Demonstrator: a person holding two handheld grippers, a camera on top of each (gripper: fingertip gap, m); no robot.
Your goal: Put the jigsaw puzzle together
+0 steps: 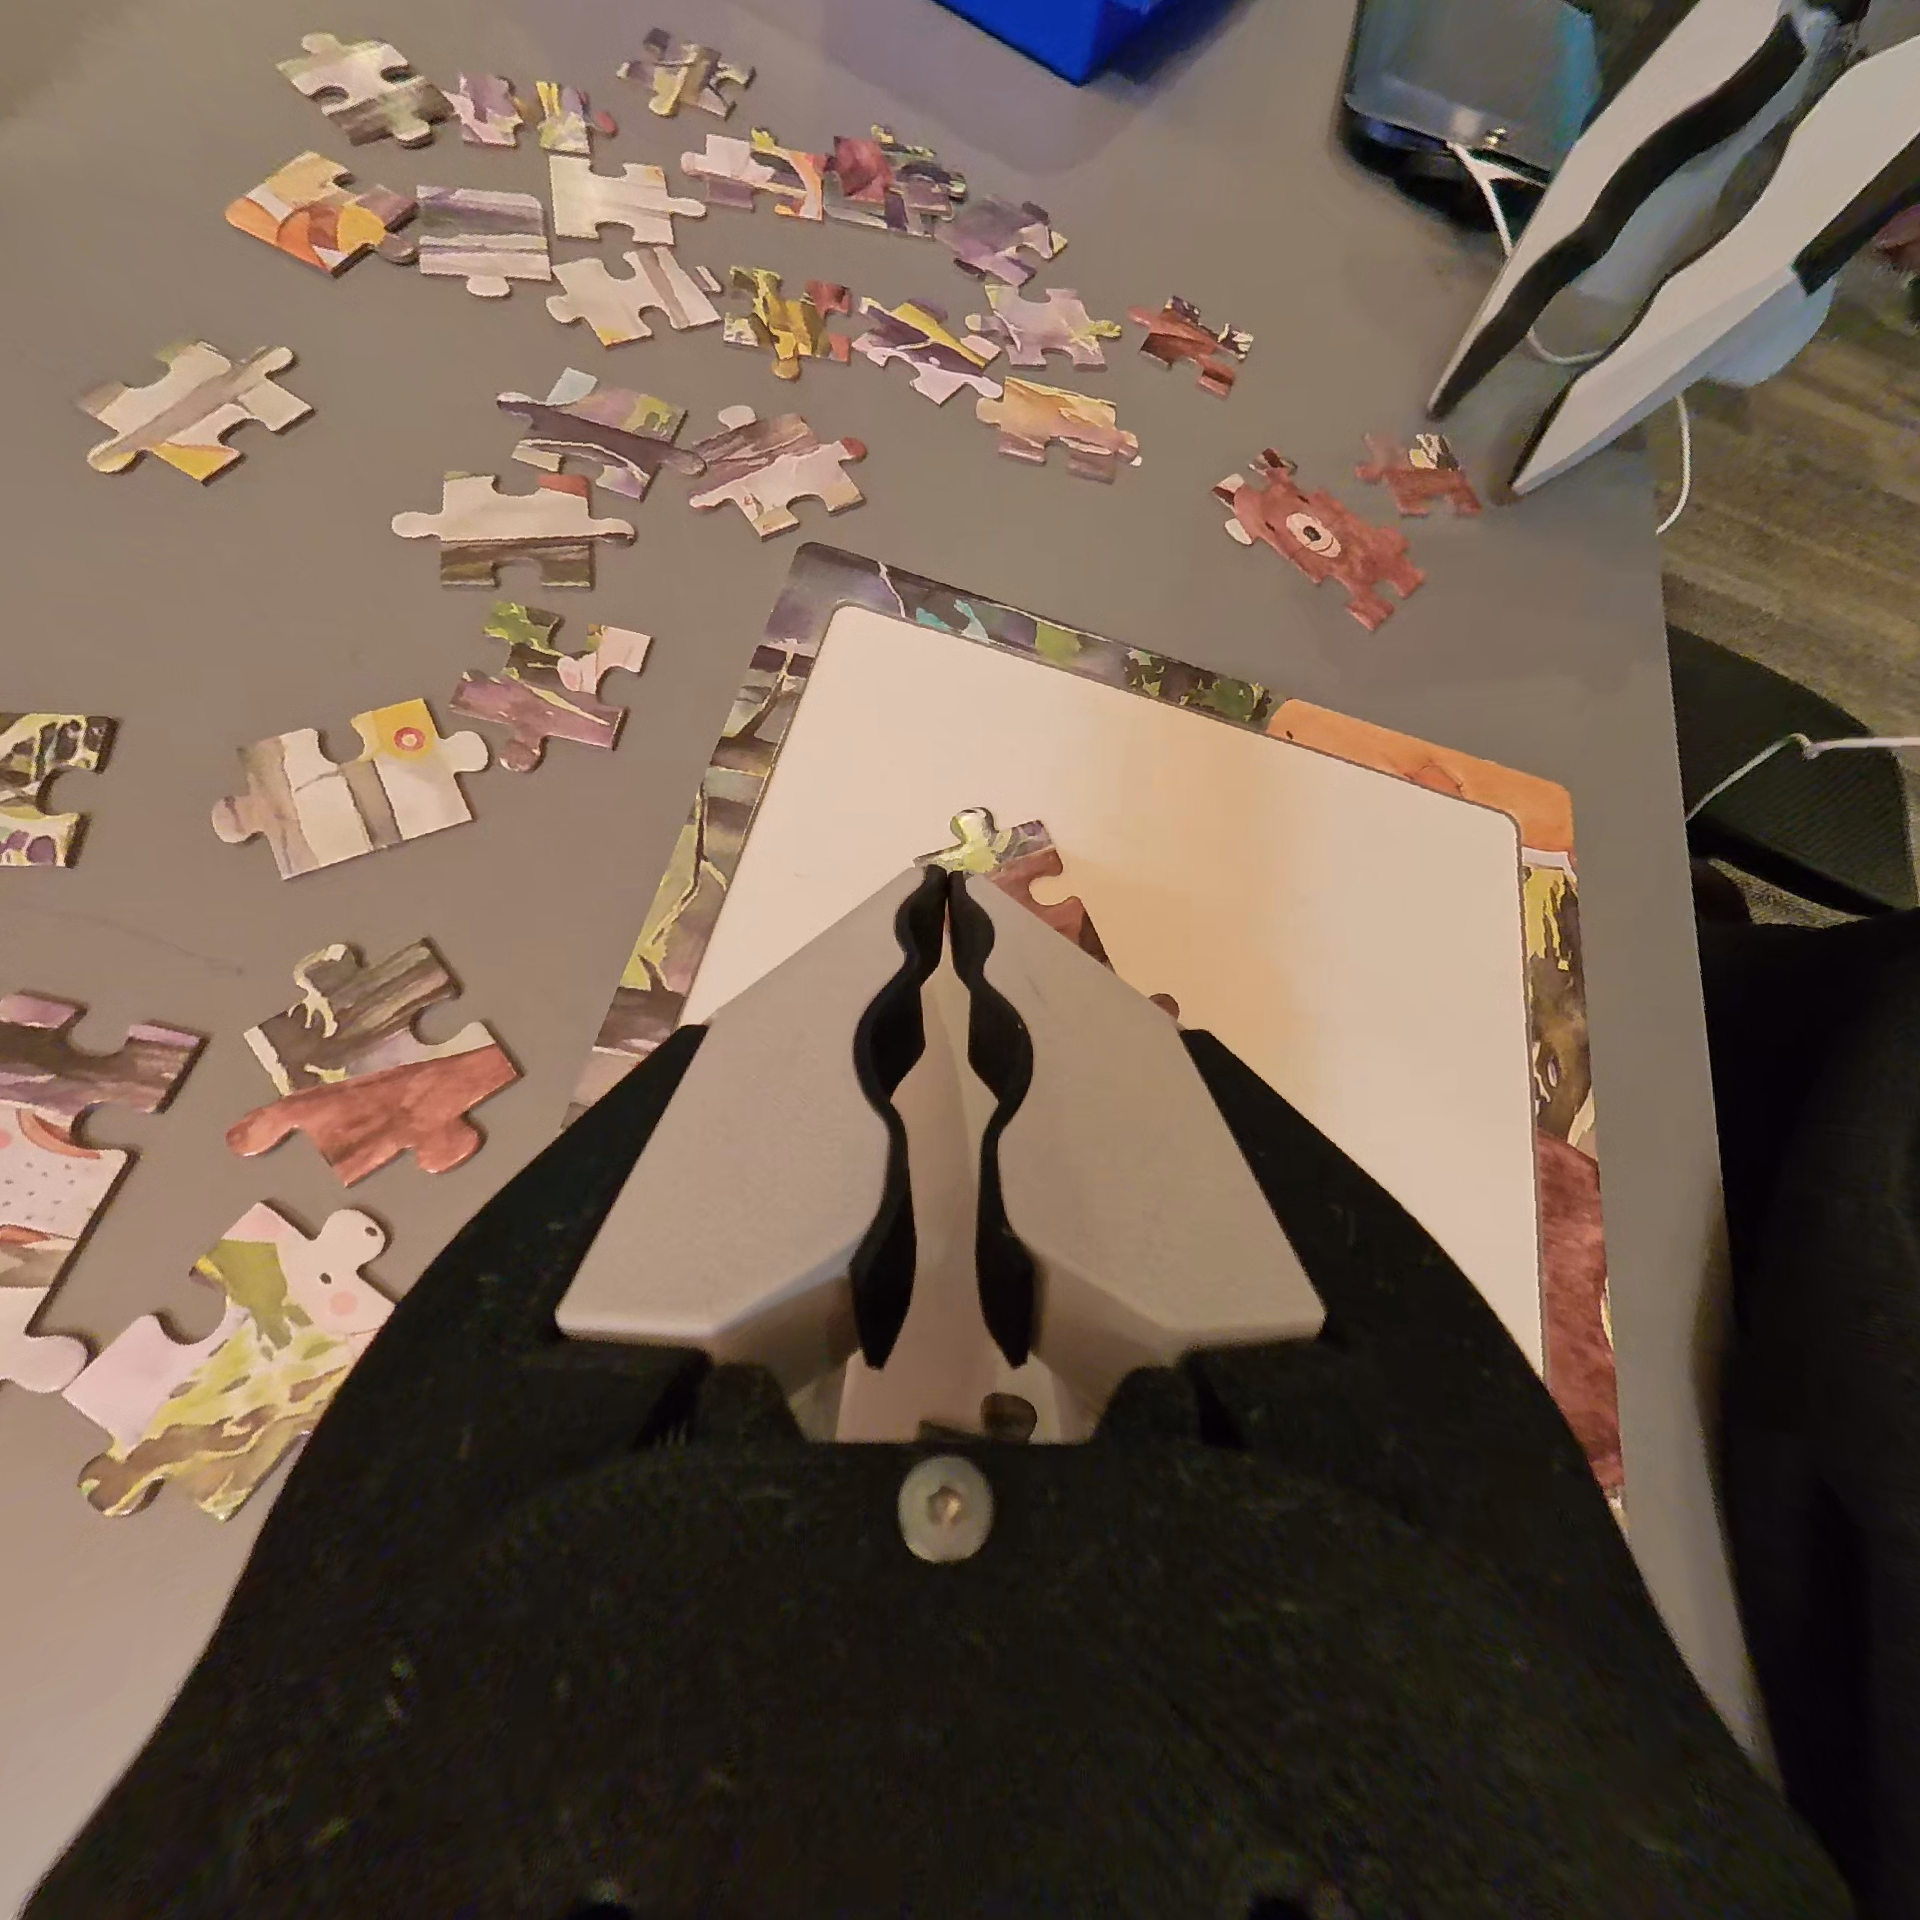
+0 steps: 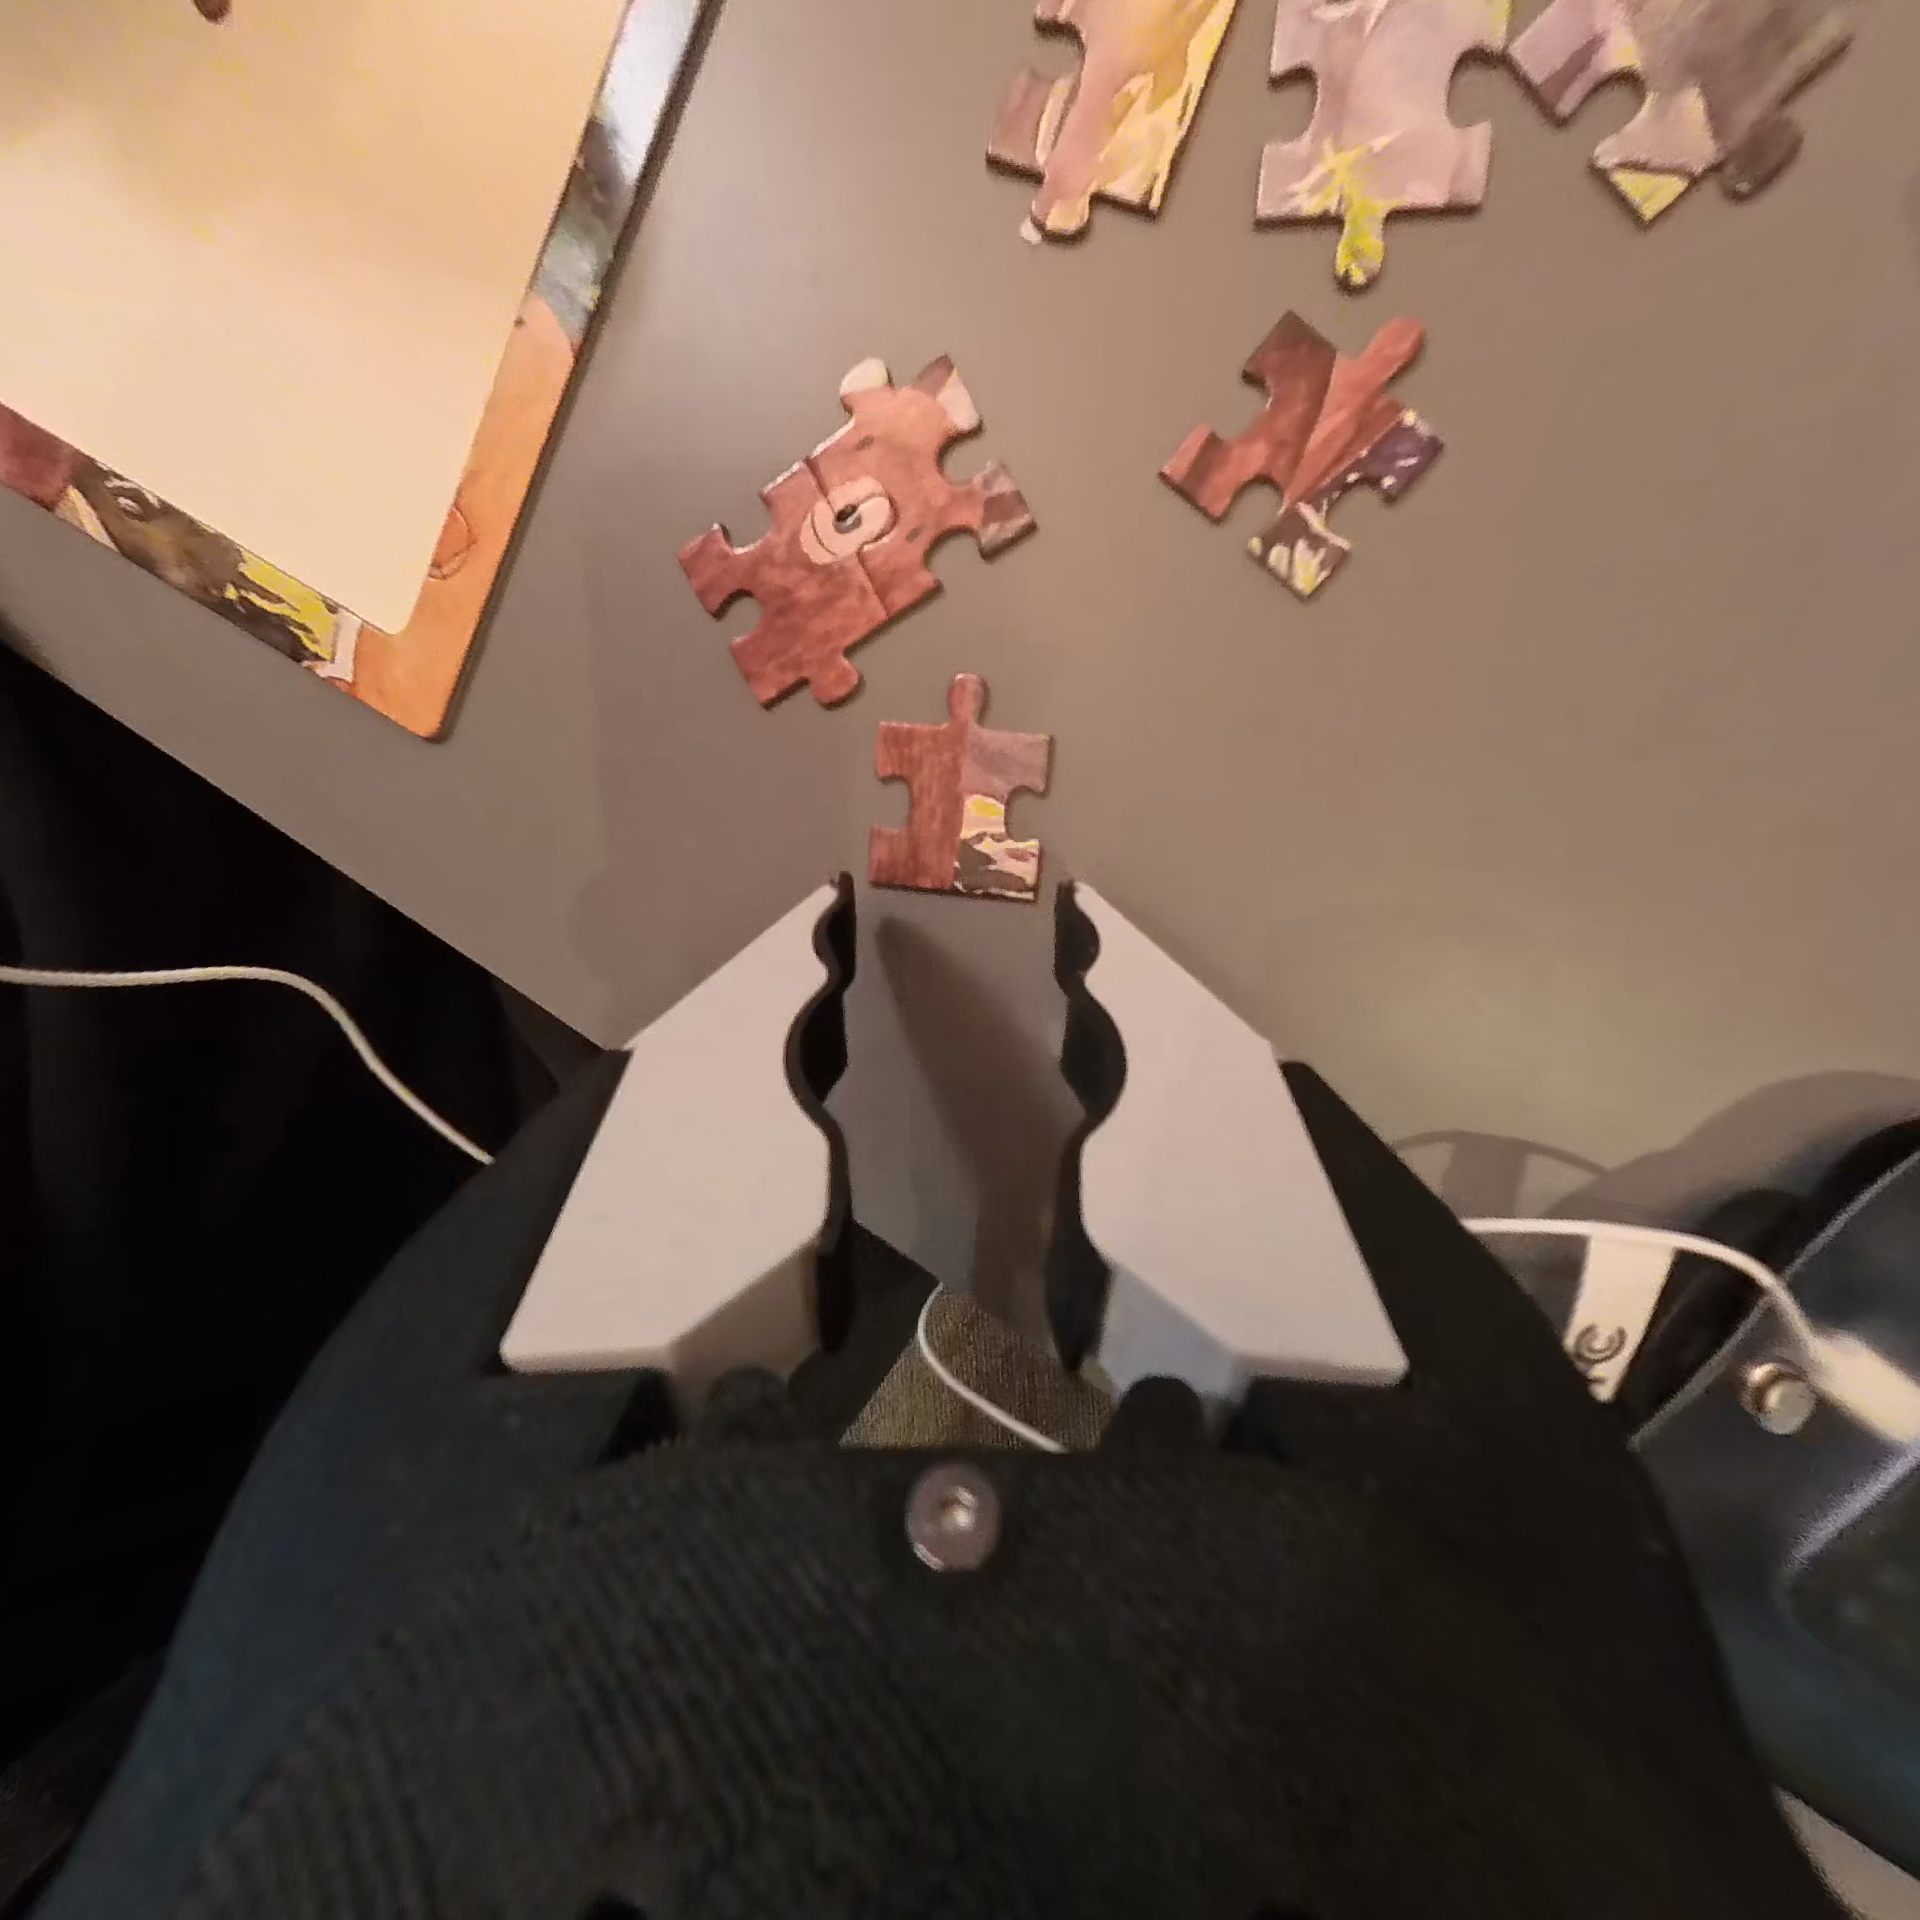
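Left wrist view: grey table [image 1: 1299,343] fills most of the scene, largest item on it the puzzle tray [image 1: 1226,727], pale blank centre with a printed border, lying near and right of centre. Loose puzzle pieces [image 1: 623,291] scattered across the far and left parts of the table, well apart from the tray. Left gripper [image 1: 948,873] over the tray's blank centre, jaws pinched together on a small green-and-brown piece [image 1: 987,836]; most of that piece hidden behind the fingers. Bear-face piece [image 1: 1320,535] lies just beyond the tray's far right corner. Right gripper [image 1: 1481,447] at far right, tips close to the table beside a small brown piece [image 1: 1415,473]

Right wrist view: right gripper [image 2: 954,894] with jaws parted to a moderate gap, nothing between them, tips just short of the small brown piece [image 2: 961,795] lying flat on the table. Bear-face piece [image 2: 857,530] just beyond it, tray corner [image 2: 416,675] to the left. Thin white cable [image 2: 312,997] runs off the near table edge
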